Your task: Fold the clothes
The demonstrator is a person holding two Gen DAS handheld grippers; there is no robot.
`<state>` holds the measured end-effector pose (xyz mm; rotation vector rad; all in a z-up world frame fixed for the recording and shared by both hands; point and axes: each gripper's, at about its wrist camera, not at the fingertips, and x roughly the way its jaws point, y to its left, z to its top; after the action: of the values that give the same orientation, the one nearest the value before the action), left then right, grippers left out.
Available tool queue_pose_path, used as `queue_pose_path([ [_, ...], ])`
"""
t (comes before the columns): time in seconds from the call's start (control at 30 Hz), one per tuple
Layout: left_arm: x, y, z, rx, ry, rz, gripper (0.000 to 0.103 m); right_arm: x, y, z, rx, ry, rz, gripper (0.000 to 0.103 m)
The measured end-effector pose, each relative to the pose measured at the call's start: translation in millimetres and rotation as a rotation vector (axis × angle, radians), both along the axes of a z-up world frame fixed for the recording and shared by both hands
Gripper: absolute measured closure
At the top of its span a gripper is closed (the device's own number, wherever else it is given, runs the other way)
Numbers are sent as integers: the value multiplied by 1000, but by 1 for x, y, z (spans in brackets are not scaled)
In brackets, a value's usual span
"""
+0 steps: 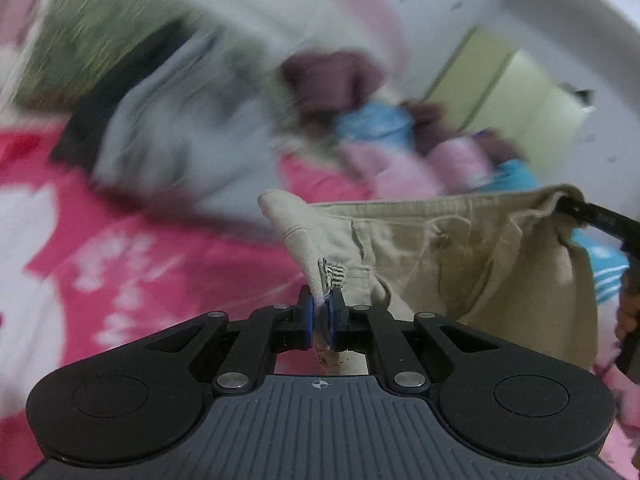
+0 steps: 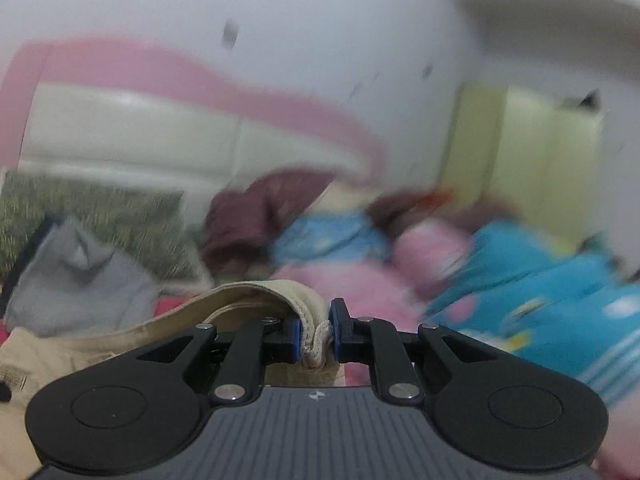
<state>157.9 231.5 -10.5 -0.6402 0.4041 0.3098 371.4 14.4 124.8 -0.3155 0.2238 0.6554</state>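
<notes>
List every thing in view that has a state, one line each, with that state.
Left tool: shut on the khaki trousers.
Right tool: shut on the khaki trousers.
Khaki trousers: unfolded, waistband stretched between both tools, button done up.
Grey garment: unfolded, crumpled on the bed.
Maroon garment: unfolded, heaped.
Blue blanket: rumpled.

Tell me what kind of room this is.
Most likely a bedroom: a pink patterned bedspread, a padded headboard against the wall, and loose clothes piled on the bed, such as a grey hoodie.
</notes>
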Motion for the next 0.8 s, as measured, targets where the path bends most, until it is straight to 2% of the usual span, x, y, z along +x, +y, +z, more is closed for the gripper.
queue_pose_path([
  [0.13,-1,23,-27,-94,106,1,98,43,55,-72,-99,118,36,88],
  [0.2,-3,16,-28,-70,123,-8,98,64,74,-105,-156,171,3,87],
  [0.3,2,11,-32,-42,145,-18,98,87,91,-148,-291,312,-89,79],
  [0.33,2,12,-33,-47,154,-21,98,89,94,-155,-320,334,-113,71],
  [0.43,-6,11,-33,-52,157,-31,95,75,88,-140,-352,318,-122,52],
  [0.47,-9,12,-33,-54,157,-34,94,70,84,-132,-365,319,-110,40],
  [0.5,-10,15,-33,-55,154,-34,93,65,77,-122,-376,318,-92,36],
  [0.6,-13,17,-28,-62,149,-10,77,39,47,-82,-405,274,-71,29],
  [0.67,-20,18,-23,-65,128,19,60,17,13,-52,-395,255,-86,24],
  [0.8,-45,10,-1,12,52,100,52,-45,-65,1,-353,220,-134,22],
])
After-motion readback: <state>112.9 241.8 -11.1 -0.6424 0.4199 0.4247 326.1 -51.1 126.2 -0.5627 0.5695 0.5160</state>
